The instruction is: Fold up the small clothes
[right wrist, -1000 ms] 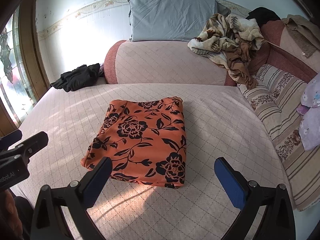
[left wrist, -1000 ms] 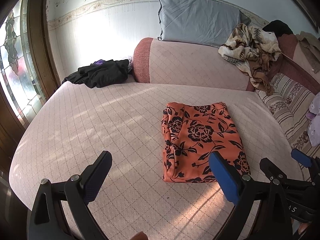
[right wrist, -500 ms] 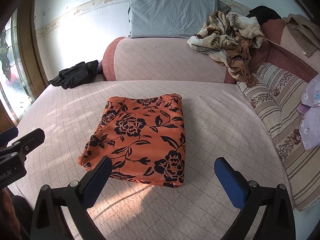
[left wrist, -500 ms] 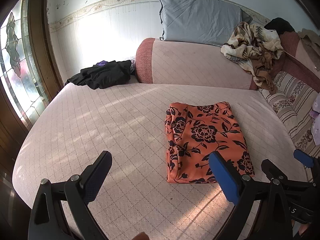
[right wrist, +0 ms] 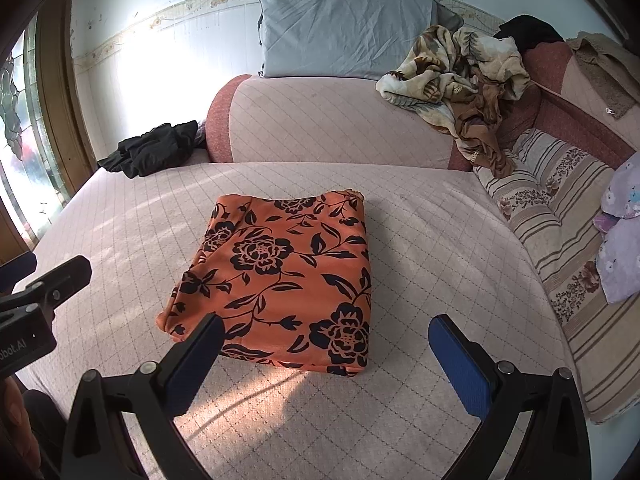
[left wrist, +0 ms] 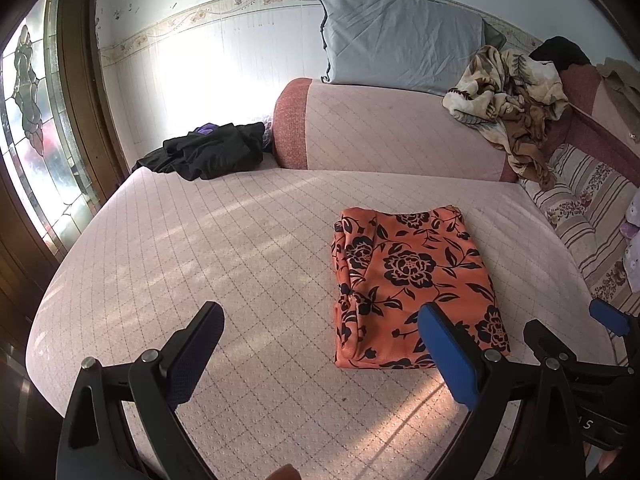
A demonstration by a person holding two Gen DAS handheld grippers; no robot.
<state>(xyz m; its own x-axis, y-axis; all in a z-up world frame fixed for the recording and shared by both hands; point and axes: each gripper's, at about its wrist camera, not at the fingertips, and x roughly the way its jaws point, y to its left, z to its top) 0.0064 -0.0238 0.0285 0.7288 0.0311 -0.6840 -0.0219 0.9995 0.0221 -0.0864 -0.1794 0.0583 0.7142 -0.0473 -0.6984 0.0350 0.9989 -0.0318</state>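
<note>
An orange garment with black flowers (left wrist: 408, 280) (right wrist: 284, 272) lies folded into a neat rectangle on the pink quilted bed (left wrist: 240, 240) (right wrist: 420, 248). My left gripper (left wrist: 320, 336) is open above the bed's near edge, just left of the garment, with nothing between its fingers. My right gripper (right wrist: 324, 344) is open too, held in front of the garment's near edge and apart from it. In the left wrist view the right gripper (left wrist: 572, 344) shows at the lower right. In the right wrist view the left gripper (right wrist: 44, 292) shows at the left edge.
A crumpled black garment (left wrist: 208, 152) (right wrist: 156, 152) lies at the bed's far left corner. A grey pillow (right wrist: 348, 28) and a brown patterned blanket (right wrist: 460, 76) sit on the pink bolster (right wrist: 340, 124). Striped cushions (right wrist: 560, 232) line the right side. A stained-glass window (left wrist: 36, 128) is at left.
Both grippers have drawn back slightly from the folded garment and tilted a little upward; the garment itself has not moved. Both stay open.
</note>
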